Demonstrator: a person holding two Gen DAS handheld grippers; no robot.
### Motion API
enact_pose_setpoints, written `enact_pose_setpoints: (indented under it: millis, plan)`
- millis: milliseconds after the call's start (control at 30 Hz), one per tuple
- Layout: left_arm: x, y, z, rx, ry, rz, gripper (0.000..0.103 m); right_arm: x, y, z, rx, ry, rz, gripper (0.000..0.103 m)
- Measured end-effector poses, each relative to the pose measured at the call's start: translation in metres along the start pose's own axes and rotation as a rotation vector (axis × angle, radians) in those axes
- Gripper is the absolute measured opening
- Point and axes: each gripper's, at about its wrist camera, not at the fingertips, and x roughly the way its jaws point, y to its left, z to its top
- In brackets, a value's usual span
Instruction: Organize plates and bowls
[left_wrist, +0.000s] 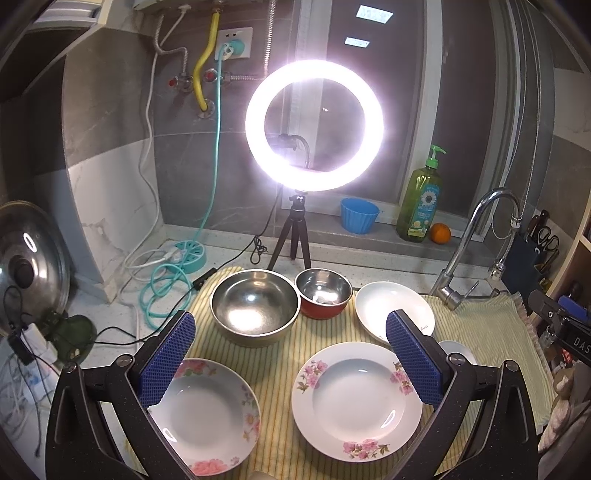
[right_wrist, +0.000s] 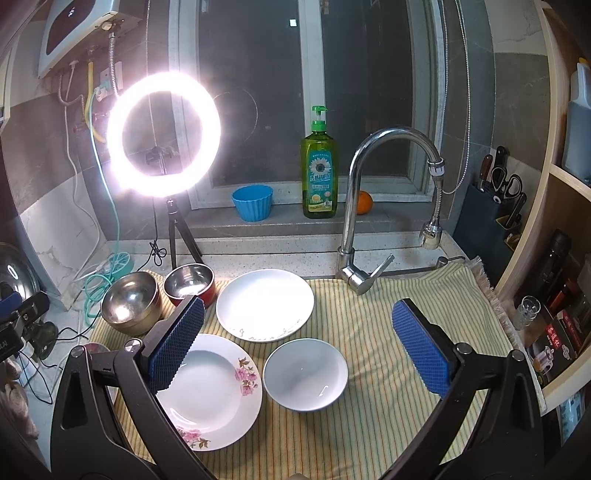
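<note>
On a yellow striped cloth (left_wrist: 280, 373) lie two floral plates, one at the left (left_wrist: 210, 413) and one at the right (left_wrist: 356, 400). Behind them stand a large steel bowl (left_wrist: 255, 306), a smaller red-sided steel bowl (left_wrist: 323, 293) and a plain white plate (left_wrist: 393, 308). A small white bowl (right_wrist: 306, 374) sits beside the right floral plate (right_wrist: 210, 391), in front of the white plate (right_wrist: 265, 304). My left gripper (left_wrist: 291, 362) is open and empty above the floral plates. My right gripper (right_wrist: 299, 354) is open and empty above the white bowl.
A lit ring light on a tripod (left_wrist: 314, 125) stands behind the bowls, with cables (left_wrist: 159, 284) at its left. A faucet (right_wrist: 354, 221) rises at the cloth's back edge. A soap bottle (right_wrist: 319, 166), blue cup (right_wrist: 253, 202) and orange (right_wrist: 364, 202) sit on the sill. A pot lid (left_wrist: 26, 258) stands far left.
</note>
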Motion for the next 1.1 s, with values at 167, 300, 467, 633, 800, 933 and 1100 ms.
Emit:
enact_pose_setpoints:
  millis: [167, 300, 467, 633, 800, 933, 1100]
  plan:
    - [-0.0013, -0.0003, -0.0005, 0.004, 0.0, -0.002, 0.102, 0.0001, -0.0014, 0.0005, 0.001, 0.003, 0.002, 0.103]
    - [-0.0029, -0.0009, -0.0016, 0.004, -0.002, -0.003, 0.102, -0.0013, 0.0003, -0.0001, -0.001, -0.001, -0.001, 0.103]
    - [-0.003, -0.0008, -0.0019, 0.004, -0.002, -0.003, 0.102, -0.0018, 0.0006, 0.0, -0.002, -0.001, 0.0, 0.103]
    - [-0.0031, -0.0008, -0.0018, 0.004, -0.002, -0.003, 0.102, -0.0017, 0.0006, 0.0, -0.001, -0.001, 0.0, 0.103]
    - [-0.0033, -0.0011, -0.0021, 0.006, -0.001, -0.007, 0.102, -0.0013, 0.0007, -0.0002, 0.0, -0.001, 0.0, 0.103]
    - [-0.0007, -0.0012, -0.0005, 0.007, 0.004, -0.009, 0.102, -0.0008, 0.0004, -0.0006, -0.002, -0.001, 0.0, 0.103]
    - [0.0022, -0.0017, -0.0005, 0.005, 0.007, -0.011, 0.102, -0.0022, 0.0029, -0.0011, -0.004, 0.0, -0.002, 0.103]
